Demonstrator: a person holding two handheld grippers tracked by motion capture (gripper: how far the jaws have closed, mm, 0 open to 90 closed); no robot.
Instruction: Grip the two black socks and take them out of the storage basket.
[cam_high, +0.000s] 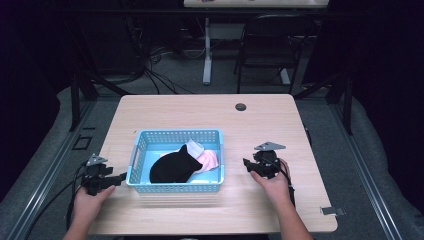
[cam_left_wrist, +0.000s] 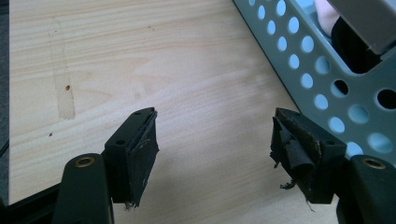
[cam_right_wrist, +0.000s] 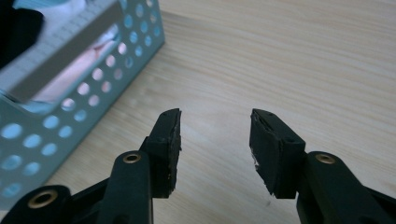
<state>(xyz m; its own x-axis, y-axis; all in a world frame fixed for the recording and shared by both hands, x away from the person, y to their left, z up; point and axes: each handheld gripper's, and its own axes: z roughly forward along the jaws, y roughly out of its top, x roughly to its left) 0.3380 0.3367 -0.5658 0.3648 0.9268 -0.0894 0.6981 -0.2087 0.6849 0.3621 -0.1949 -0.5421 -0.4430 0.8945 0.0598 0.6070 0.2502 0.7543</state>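
A blue basket (cam_high: 176, 186) with rows of round holes in its walls stands on the wooden worktop (cam_high: 260, 120), a little to the left of the middle and toward the near edge. Inside it lie a black cloth (cam_high: 172, 166), a pink cloth (cam_high: 209, 161) just to its right and touching it, and a white cloth (cam_high: 195, 147) behind both.

The left tongs (cam_high: 121, 177) sit low over the worktop just beside the basket's left wall, jaws pointing at it. In the left gripper view they (cam_left_wrist: 214, 140) stand wide apart with only bare wood between them, the basket (cam_left_wrist: 322, 84) at the upper right.

The right tongs (cam_high: 245, 163) are near the basket's right side but clearly apart from it. In the right gripper view they (cam_right_wrist: 215, 135) gape open over bare wood, gripping nothing, the basket (cam_right_wrist: 70, 107) at the left.
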